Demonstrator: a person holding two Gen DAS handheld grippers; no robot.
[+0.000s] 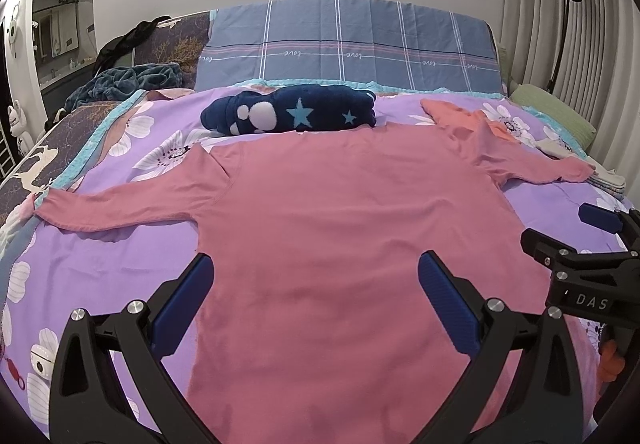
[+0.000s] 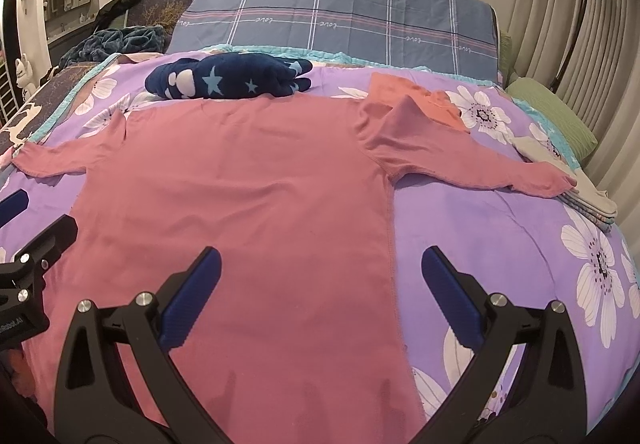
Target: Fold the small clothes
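Observation:
A pink long-sleeved shirt (image 1: 340, 212) lies flat on the purple flowered bedspread (image 1: 112, 264), sleeves spread left and right; it also shows in the right wrist view (image 2: 248, 184). My left gripper (image 1: 316, 276) is open and empty, hovering over the shirt's lower left part, its left finger near the shirt's left edge. My right gripper (image 2: 320, 268) is open and empty over the shirt's lower right side seam. The right gripper also shows at the right edge of the left wrist view (image 1: 580, 244).
A folded navy garment with stars (image 1: 292, 110) lies just beyond the shirt's collar. An orange garment (image 1: 468, 116) lies under the right shoulder. A stack of folded pale clothes (image 2: 588, 196) sits by the right cuff. Blue plaid pillow (image 1: 348, 44), green pillow (image 2: 552, 112), teal blanket (image 1: 128, 80).

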